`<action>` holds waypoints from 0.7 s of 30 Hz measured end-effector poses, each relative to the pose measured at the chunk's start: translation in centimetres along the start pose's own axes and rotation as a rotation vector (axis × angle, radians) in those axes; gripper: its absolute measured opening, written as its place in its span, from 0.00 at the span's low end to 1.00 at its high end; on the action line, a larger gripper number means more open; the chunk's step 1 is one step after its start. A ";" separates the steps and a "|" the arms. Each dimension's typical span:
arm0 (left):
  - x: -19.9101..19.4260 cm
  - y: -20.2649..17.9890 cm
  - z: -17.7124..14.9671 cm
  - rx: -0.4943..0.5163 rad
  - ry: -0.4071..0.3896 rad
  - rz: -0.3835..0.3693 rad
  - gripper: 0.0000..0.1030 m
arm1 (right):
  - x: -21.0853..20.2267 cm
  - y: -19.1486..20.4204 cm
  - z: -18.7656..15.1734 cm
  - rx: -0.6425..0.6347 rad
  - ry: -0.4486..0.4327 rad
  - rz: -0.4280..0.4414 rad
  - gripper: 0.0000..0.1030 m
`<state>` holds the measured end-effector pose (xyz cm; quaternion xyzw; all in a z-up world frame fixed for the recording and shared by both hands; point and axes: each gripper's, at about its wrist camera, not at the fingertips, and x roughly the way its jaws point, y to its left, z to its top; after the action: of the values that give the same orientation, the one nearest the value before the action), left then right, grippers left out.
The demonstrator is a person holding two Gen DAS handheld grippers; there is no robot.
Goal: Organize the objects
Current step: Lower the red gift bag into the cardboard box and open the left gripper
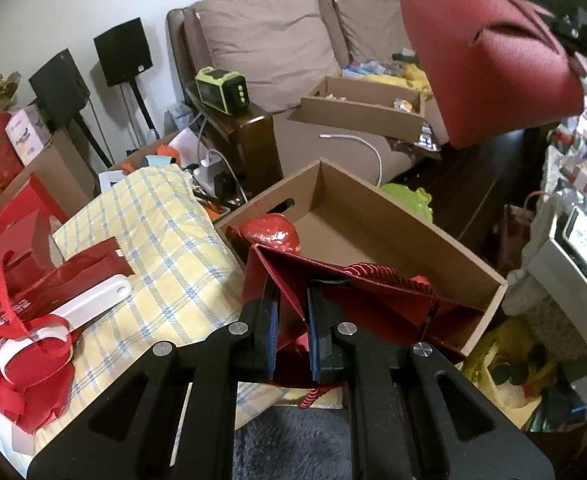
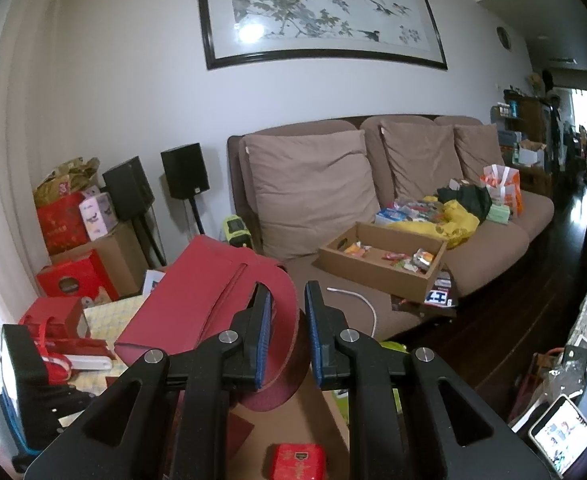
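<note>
At the far left of the left wrist view, red gift bags (image 1: 17,304) with ribbon handles are piled on a yellow checked cloth (image 1: 165,240), with a white handled tool (image 1: 89,304) lying across them; these appear not yet sorted. Just right of the cloth, an open cardboard box (image 1: 393,240) is seen, and a shiny red item (image 1: 271,234) is already lying in its near-left corner. The left tongs (image 1: 291,332) are closed on a fold of a red paper bag (image 1: 333,292) with a twisted cord handle, held at the near edge of the box, so it is judged to be going in. Further right and higher, a red felt bag (image 1: 485,60) is held in the air; in the right wrist view its strap is clamped by the right tongs (image 2: 289,336), above the box. A small red tin (image 2: 299,460) is visible below them.

The task is judged to be at an early stage: little is in the box and much is left outside it. On the sofa (image 2: 493,248) beyond, a second box (image 2: 385,264) of small packets is resting beside a loose pile. Speakers (image 2: 183,170) are seen at far left, and cluttered stacks at far right could hinder reaching.
</note>
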<state>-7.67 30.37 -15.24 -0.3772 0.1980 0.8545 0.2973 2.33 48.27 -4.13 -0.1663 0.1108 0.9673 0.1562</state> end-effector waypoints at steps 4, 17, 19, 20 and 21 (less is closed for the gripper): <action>0.9 -0.5 -0.6 -0.011 0.030 -0.028 0.11 | 0.2 -0.4 -0.1 0.009 0.009 -0.007 0.15; 4.9 -2.9 -3.2 0.002 0.138 -0.047 0.12 | 0.3 -0.5 -0.2 0.007 0.018 -0.010 0.15; 5.6 -2.6 -3.4 -0.009 0.163 -0.044 0.13 | 0.3 -0.5 -0.2 0.011 0.019 -0.007 0.15; 5.8 -2.5 -3.4 -0.017 0.171 -0.044 0.13 | 0.3 -0.5 -0.2 0.011 0.019 -0.008 0.15; 5.9 -2.4 -3.5 -0.023 0.173 -0.042 0.14 | 0.4 -0.4 -0.2 0.012 0.021 -0.009 0.15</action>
<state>-7.44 32.36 -22.24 -0.4572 0.2050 0.8145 0.2926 2.21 48.67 -4.52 -0.1758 0.1173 0.9641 0.1604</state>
